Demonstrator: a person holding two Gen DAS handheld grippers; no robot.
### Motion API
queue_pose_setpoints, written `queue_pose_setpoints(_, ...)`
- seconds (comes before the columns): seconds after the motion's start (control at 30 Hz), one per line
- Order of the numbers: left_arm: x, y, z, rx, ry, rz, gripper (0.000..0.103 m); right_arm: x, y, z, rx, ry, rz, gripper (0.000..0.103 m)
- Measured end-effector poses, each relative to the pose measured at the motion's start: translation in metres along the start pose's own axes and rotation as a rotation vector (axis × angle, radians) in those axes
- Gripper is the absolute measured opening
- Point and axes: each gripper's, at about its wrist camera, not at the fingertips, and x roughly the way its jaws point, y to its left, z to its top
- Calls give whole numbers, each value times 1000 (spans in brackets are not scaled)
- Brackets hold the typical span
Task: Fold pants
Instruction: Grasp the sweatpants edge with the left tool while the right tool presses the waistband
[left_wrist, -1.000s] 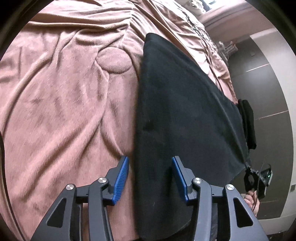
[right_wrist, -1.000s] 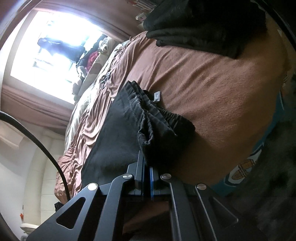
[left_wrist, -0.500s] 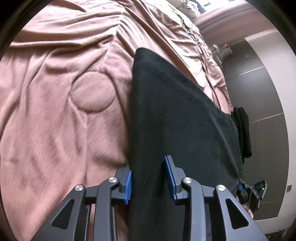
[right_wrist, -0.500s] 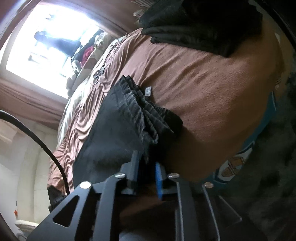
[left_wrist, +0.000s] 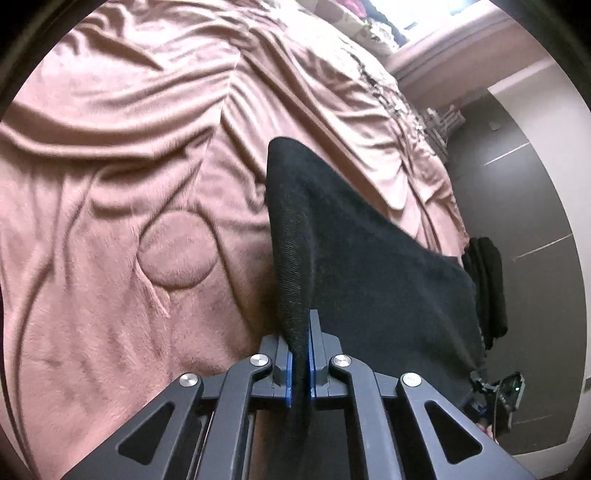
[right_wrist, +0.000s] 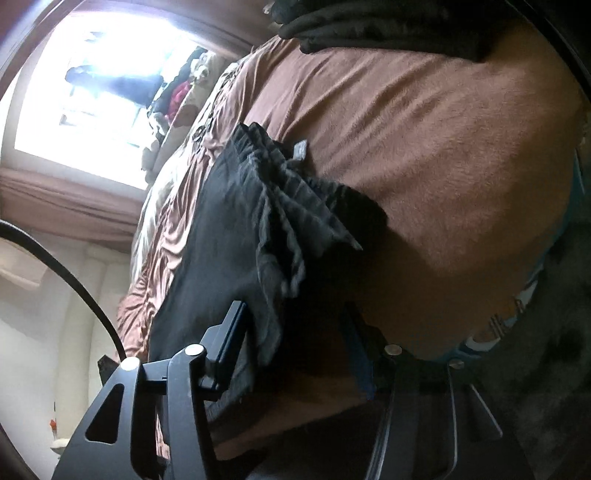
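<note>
L fingers (left_wrist: 300, 354) now pinch pants (left_wrist: 369, 258).

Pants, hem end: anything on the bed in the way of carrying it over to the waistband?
Nothing visible. The left gripper is shut on the pants hem, and only bare blanket lies beside them. The right gripper, jaws just opening, straddles the waistband.

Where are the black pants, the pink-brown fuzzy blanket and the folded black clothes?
black pants (left_wrist: 369, 266), left wrist view, flat leg cloth
pink-brown fuzzy blanket (left_wrist: 110, 221), left wrist view, wrinkled area
folded black clothes (right_wrist: 388, 22), right wrist view, stack's front
</note>
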Motion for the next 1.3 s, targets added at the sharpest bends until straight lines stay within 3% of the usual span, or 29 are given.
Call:
queue_pose_setpoints(0.1,-17,-2,5,2,-26,-26,6,2,9,-3,-20,7,20,28)
queue_pose_setpoints(0.37,-66,11,17,-13,-89,4,6,16,24,-15,-88,52,26,28)
queue_pose_setpoints(0.73,-118,61,20,-71,-158,90,6,63,50,-20,-154,180,55,28)
queue_pose_setpoints(0.83,-126,80,18,-102,-170,105,6,69,61,-18,-205,212,37,31)
queue_pose_setpoints(0.9,-131,91,16,-121,-176,115,6,66,71,-12,-255,199,-3,44)
queue_pose_setpoints(0.93,-132,98,16,-132,-175,119,6,62,75,-9,-289,177,-25,45)
queue_pose_setpoints(1.1,-139,120,11,-165,-181,136,6,50,86,6,-354,155,-19,45)
queue_pose_setpoints(1.3,-155,144,12,-202,-210,168,6,58,106,33,-405,187,37,45)
